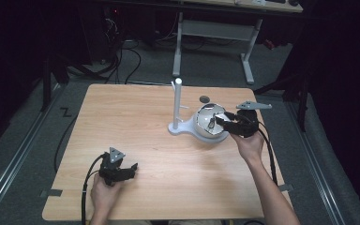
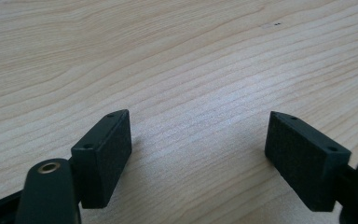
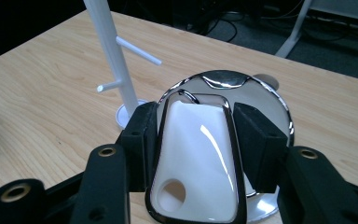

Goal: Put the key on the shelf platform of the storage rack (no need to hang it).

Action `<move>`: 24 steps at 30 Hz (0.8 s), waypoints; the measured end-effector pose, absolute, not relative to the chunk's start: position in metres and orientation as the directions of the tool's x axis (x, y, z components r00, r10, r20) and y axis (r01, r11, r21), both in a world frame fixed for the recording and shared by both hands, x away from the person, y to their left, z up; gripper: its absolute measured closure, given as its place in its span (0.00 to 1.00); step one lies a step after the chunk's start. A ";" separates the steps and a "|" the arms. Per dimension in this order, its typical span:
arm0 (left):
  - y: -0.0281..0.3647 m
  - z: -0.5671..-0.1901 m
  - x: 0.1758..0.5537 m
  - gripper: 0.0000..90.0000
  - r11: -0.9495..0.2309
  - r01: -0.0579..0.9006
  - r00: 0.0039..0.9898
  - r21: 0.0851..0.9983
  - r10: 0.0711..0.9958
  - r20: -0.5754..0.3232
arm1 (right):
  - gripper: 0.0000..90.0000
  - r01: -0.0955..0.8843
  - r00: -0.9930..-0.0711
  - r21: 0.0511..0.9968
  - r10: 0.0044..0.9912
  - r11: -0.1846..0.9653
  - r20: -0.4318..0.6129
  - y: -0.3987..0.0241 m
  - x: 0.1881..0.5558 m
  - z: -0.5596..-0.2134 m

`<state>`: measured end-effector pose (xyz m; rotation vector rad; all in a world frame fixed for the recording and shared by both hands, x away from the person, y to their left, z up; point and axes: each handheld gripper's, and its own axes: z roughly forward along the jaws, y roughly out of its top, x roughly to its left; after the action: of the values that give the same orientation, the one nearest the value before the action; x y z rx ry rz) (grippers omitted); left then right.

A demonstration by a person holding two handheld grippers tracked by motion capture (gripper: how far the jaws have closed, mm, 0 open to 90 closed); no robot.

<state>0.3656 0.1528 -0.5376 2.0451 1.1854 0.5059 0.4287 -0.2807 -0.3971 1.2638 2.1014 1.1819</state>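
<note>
A round shiny dish (image 1: 205,121) with a flat white chrome-rimmed handle (image 3: 196,154) sits at the table's right middle, beside the base of a white peg stand (image 1: 177,103). My right gripper (image 1: 220,123) comes in from the right and is shut on that handle. In the right gripper view both pads (image 3: 142,135) press on the handle's sides, the round hole in the handle is nearest the camera, and the dish (image 3: 261,98) and the stand (image 3: 114,51) lie beyond. My left gripper (image 1: 132,168) rests near the front left, open, over bare wood (image 2: 198,149).
A small dark disc (image 1: 204,99) lies on the wooden table (image 1: 136,122) behind the dish. Beyond the far edge are a white desk frame (image 1: 248,56) and cables on the floor. Cables trail from both grippers toward the front edge.
</note>
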 end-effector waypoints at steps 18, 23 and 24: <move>0.153 -0.538 0.366 0.26 -0.328 0.587 0.503 0.740 0.864 -0.015 | 0.58 0.536 -0.492 0.818 0.865 0.210 0.101 -0.274 0.446 -0.416; 0.153 -0.538 0.366 0.26 -0.328 0.587 0.503 0.740 0.864 -0.015 | 0.58 0.547 -0.480 0.810 0.871 0.209 0.100 -0.276 0.452 -0.420; 0.153 -0.538 0.366 0.26 -0.329 0.587 0.503 0.740 0.864 -0.015 | 0.58 0.556 -0.471 0.806 0.876 0.204 0.103 -0.277 0.455 -0.423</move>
<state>0.3657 0.1528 -0.5376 2.0454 1.1851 0.5060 0.4546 -0.2771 -0.4232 1.3365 2.1073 1.1606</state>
